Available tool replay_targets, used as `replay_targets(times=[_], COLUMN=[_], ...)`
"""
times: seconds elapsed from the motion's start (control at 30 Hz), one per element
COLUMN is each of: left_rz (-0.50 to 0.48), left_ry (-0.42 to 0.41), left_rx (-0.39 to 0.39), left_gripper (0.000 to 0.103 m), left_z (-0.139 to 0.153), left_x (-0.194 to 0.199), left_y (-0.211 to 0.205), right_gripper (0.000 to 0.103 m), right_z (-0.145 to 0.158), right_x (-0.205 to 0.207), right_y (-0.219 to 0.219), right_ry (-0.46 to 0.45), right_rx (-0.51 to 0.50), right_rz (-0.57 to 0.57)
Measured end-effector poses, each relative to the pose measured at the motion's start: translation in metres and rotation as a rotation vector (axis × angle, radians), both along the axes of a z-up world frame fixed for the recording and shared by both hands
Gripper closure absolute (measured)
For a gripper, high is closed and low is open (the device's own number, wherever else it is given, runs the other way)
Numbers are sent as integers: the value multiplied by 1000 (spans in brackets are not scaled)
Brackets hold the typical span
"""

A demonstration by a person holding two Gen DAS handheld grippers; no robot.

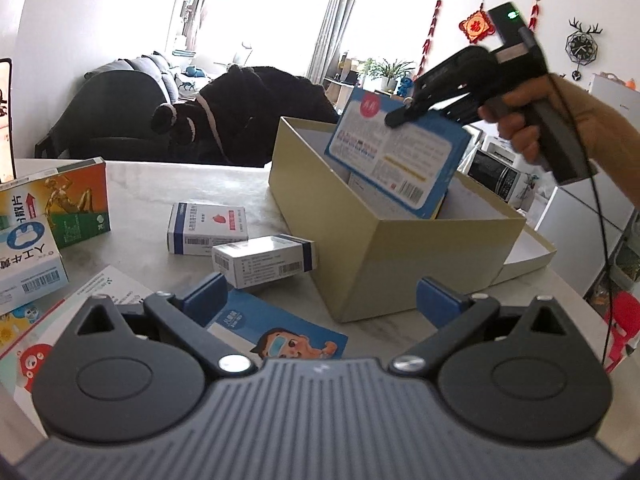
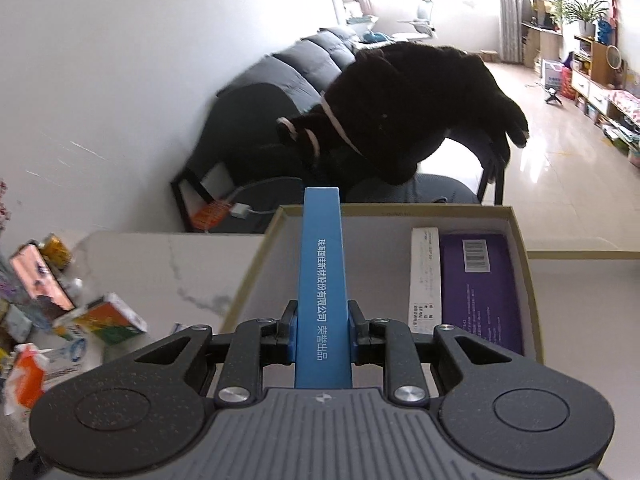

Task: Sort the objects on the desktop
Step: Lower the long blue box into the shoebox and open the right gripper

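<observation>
Spread wide and gripping nothing, the left gripper (image 1: 320,300) is filling the bottom of the left wrist view, its jaws hanging just above a flat blue pack with a cartoon child (image 1: 280,332) that is lying on the pale worktop (image 1: 160,188). Two small white boxes (image 1: 240,240) are lying just beyond that, near the centre of the frame, and more printed cartons (image 1: 52,208) are crowding the left edge. Right of centre the open cardboard box (image 1: 400,256) is standing on the worktop, and above it the right gripper (image 2: 322,330), seen from the side in the upper right of the left view, is clamping a flat blue box (image 1: 396,152) by its upper edge. That box is tilting, its lower end already inside the cardboard box and its long axis running down toward the left of the box. In the right wrist view the jaws are closed tight on both flat faces of the blue box, whose narrow spine, printed with white characters, is pointing straight away along the fingers and down toward the upper middle of the frame. To its right in that view a white carton (image 2: 425,276) and a purple carton (image 2: 484,280) are already lying flat on the box floor, well apart from the blue spine, so bare floor is lying directly beneath the held box. Judging from this, the release turns on lowering along that long axis, and the right hand is plainly the nearer one.
</observation>
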State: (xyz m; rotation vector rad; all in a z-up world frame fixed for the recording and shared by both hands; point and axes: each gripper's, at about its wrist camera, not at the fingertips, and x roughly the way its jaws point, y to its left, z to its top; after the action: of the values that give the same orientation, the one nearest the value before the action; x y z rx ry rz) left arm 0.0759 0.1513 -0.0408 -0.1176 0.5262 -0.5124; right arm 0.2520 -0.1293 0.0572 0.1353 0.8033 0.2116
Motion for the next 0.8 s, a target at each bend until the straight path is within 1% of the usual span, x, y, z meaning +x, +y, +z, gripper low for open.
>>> replay_targets(times=[0.23,0.47,0.6,0.8], left_rz=[-2,-4,-1,-3], left_ry=[-3,11,15,27], left_rx=[-3,0,-6,1], left_gripper=[1,1,1,1], left_z=[1,-3,-4,-6], left_x=[3,7,7,7], left_y=[3,3,4,2], right_gripper=[78,78,78,78], right_z=[-32,-58,-68,-74], right_x=[30,45,49,47], right_y=[17,32,33,34], right_ry=[17,18,22,0], right_rx=[-117,-244,-282,-341], right_rz=[-56,-93,-105,-128])
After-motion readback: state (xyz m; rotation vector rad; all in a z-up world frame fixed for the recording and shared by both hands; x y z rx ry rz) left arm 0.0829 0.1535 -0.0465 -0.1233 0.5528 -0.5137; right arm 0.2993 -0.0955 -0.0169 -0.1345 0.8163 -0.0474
